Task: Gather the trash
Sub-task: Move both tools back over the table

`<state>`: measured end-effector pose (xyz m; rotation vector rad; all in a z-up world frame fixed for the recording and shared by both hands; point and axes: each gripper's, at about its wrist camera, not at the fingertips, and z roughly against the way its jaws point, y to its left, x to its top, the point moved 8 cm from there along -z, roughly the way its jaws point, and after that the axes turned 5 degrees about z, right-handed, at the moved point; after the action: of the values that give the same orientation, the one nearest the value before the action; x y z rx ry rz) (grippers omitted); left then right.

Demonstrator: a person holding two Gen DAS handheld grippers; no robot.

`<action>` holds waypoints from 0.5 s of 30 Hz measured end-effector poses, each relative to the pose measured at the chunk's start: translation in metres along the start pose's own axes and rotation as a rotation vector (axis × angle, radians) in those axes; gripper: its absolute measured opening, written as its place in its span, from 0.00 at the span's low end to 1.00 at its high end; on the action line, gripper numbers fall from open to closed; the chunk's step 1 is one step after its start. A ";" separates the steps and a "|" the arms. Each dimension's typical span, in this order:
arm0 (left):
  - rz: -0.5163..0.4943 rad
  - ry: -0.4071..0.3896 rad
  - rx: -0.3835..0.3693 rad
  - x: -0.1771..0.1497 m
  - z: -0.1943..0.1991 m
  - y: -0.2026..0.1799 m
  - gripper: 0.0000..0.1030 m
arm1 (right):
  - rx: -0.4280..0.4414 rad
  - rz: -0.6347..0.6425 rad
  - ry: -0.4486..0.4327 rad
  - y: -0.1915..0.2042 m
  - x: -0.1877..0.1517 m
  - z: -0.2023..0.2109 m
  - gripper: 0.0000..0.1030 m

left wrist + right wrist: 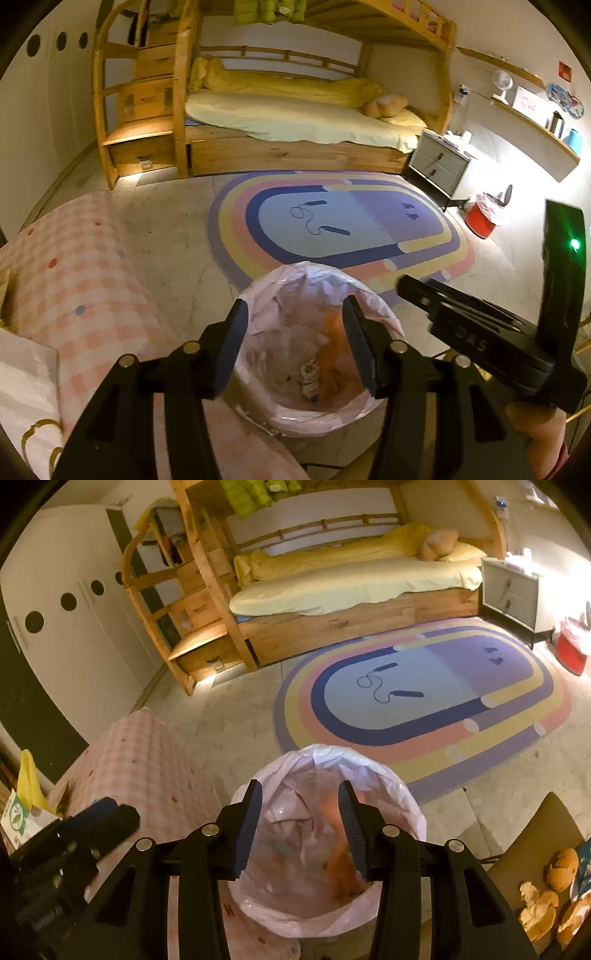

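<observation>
Item: 2 grippers, left gripper and right gripper, both hanging half open and empty above pink-lined trash bin holding crumpled wrapper.

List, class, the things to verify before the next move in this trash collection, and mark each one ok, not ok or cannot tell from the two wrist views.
1. Left gripper empty, nothing between its fingers: ok.
2. Right gripper empty, open: ok.
3. Both grippers over the mouth of the lined bin: ok.
4. Pink liner folded over the rim all round: cannot tell, the near side is hidden behind the grippers.
5. Dropped trash inside the bin, such as the crumpled wrapper: ok.
6. Trash left to collect: not ok, orange peels lie on the brown surface at the right.
</observation>
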<state>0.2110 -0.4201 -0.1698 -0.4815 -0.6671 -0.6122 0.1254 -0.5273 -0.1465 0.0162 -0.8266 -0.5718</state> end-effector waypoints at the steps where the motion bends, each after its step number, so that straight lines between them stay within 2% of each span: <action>1: 0.013 -0.007 0.005 0.000 0.005 0.005 0.50 | 0.005 -0.001 0.002 0.001 -0.001 0.002 0.44; 8: 0.024 -0.080 0.062 0.008 0.061 0.020 0.50 | 0.057 0.022 -0.028 0.035 0.006 0.044 0.44; 15: 0.019 -0.139 0.159 -0.004 0.140 0.047 0.52 | 0.157 0.154 -0.039 0.123 -0.001 0.084 0.44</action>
<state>0.1801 -0.3023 -0.0860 -0.3840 -0.8351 -0.5062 0.1247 -0.4047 -0.0616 0.0846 -0.9011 -0.3627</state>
